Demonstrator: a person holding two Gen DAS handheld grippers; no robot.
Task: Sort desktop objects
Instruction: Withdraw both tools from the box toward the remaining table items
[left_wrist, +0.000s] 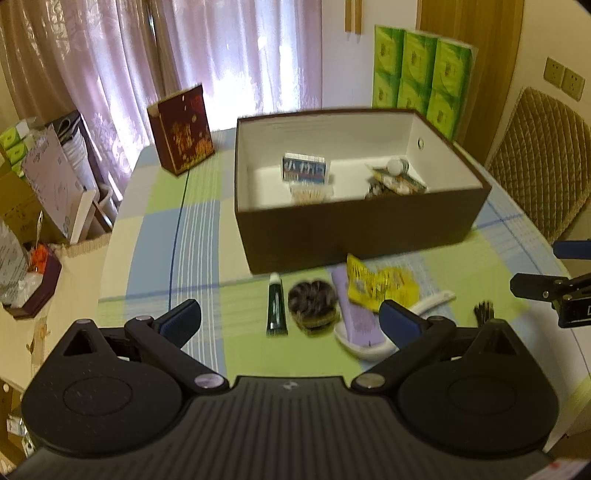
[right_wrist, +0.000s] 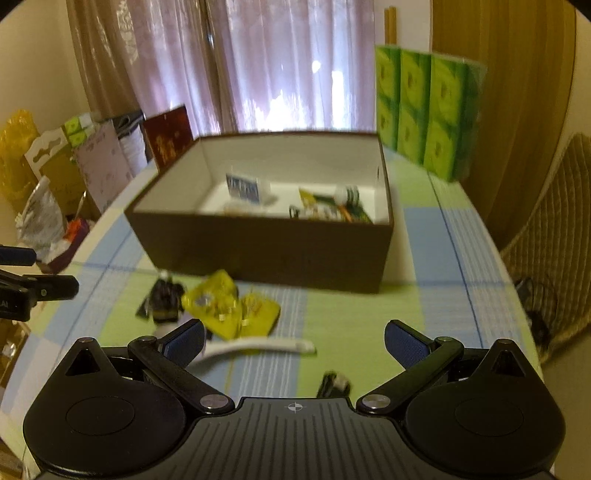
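Tablecloth (left_wrist: 199, 236), green tube (left_wrist: 276, 308) left-view only

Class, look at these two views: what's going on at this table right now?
A person with two handheld grippers is sorting small items into a brown box. Both the left gripper and right gripper are open and empty, above the table. Some items already lie in the box; a green tube, yellow packet and white spoon lie outside, in front of it.
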